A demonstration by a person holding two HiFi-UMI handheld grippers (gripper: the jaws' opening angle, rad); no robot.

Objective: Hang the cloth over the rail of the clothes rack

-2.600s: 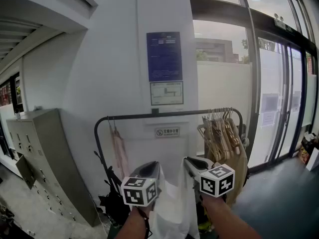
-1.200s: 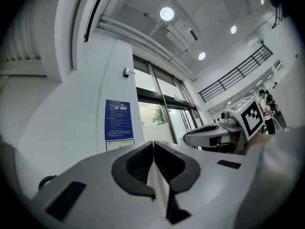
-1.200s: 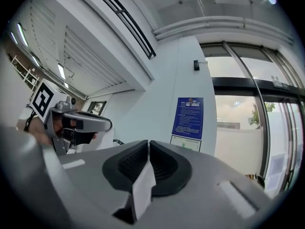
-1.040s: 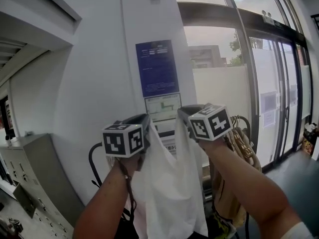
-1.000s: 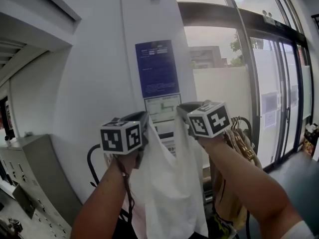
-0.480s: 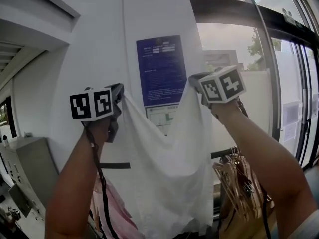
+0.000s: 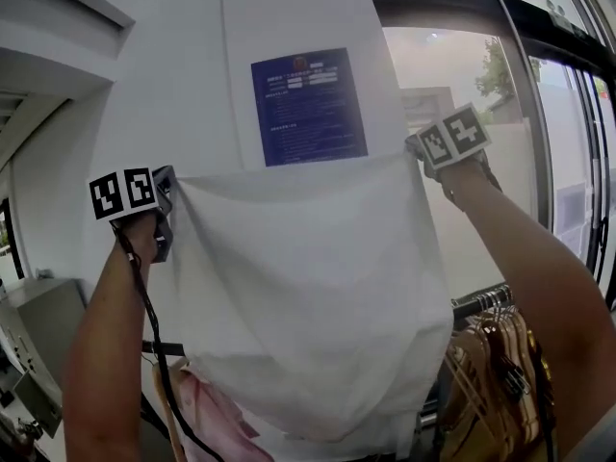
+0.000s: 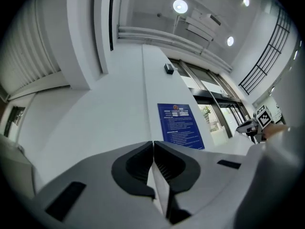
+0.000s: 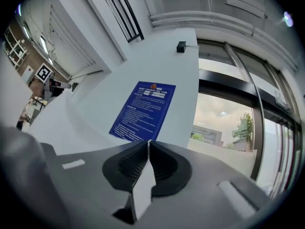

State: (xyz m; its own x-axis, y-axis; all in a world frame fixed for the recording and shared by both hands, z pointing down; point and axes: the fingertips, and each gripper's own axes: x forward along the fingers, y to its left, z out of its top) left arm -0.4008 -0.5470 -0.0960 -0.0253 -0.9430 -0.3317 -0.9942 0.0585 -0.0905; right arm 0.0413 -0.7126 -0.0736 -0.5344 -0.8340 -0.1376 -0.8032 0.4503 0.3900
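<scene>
A white cloth (image 7: 308,287) hangs stretched flat between my two grippers, held high in front of the wall. My left gripper (image 7: 171,192) is shut on its upper left corner; a white strip of cloth (image 8: 159,190) shows between the closed jaws. My right gripper (image 7: 414,148) is shut on the upper right corner, with a fold of cloth (image 9: 142,190) pinched in its jaws. The black rail of the clothes rack (image 7: 478,301) runs well below the cloth's top edge; the cloth hides most of it.
Wooden hangers (image 7: 496,354) crowd the rail at the lower right. A pink garment (image 7: 207,407) hangs at the lower left. A blue notice (image 7: 308,106) is on the white pillar behind. Glass doors (image 7: 568,162) stand at the right, a grey cabinet (image 7: 24,325) at the left.
Both grippers have risen and moved apart, spreading the bunched cloth into a flat sheet. The rack has dropped lower in the head view.
</scene>
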